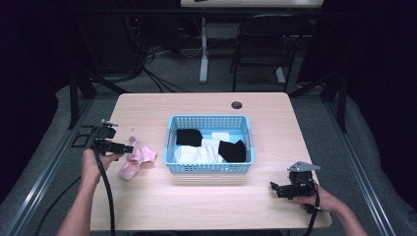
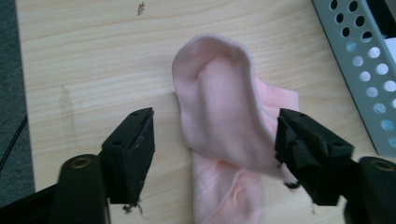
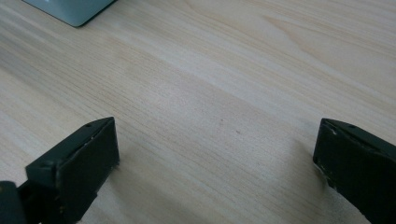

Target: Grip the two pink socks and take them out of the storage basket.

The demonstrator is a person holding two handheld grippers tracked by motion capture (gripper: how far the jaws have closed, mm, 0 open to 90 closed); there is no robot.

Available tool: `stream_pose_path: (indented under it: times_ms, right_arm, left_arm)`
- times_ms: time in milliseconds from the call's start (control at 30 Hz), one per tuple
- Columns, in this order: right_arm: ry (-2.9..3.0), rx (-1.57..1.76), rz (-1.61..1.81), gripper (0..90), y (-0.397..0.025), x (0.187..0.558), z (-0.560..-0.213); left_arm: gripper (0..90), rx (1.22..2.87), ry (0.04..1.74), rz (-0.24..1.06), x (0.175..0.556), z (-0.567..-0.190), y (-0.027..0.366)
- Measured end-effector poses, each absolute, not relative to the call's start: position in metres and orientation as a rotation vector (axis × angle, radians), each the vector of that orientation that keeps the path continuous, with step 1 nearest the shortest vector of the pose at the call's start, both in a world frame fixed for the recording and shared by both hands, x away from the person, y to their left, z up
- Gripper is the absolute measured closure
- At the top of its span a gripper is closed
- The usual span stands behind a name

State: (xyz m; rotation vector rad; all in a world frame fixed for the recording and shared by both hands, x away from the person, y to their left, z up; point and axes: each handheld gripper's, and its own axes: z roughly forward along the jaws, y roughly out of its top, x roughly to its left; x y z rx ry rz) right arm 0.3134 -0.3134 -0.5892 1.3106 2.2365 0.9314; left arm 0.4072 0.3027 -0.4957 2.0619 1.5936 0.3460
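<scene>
At a light wooden table, a person works a hand-held gripper in each hand. The left gripper sits at the table's left side, its jaws spread wide to either side of a crumpled pink sock; in the left gripper view the sock lies on the wood between the jaws, one jaw brushing its edge and the other standing clear of it, so nothing is clamped. The sock rests just left of a blue perforated basket placed at the table's centre, apart from its wall. Inside the basket lie two black pieces of cloth among white ones. The right gripper is held low over the table's near right corner, well apart from the basket, a grey three-cornered plate on top; in the right gripper view its jaws stand far apart with bare wood between them, and a corner of the basket shows at the top edge.
</scene>
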Motion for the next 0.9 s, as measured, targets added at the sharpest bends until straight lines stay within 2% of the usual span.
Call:
stream_pose_path:
  times_ms: [200, 433, 567, 900]
  right_arm:
    - [2.236, 1.31, 0.931, 0.0, -0.313, 0.313, -0.589]
    - [2.235, 1.311, 0.93, 0.0, -0.313, 0.313, -0.589]
    - [2.235, 1.312, 0.93, 0.0, -0.313, 0.313, -0.589]
    - [2.235, 1.312, 0.934, 0.0, -0.313, 0.313, -0.589]
  left_arm:
    - [14.8, 2.001, 1.58, 0.357, 0.37, -0.505, 0.312]
    - [9.3, 2.02, 1.559, 0.367, 0.343, -0.523, 0.311]
    - [0.7, 2.02, 1.573, 0.354, 0.337, -0.539, 0.312]
    - [0.0, 2.059, 1.562, 0.402, 0.333, -0.558, 0.311]
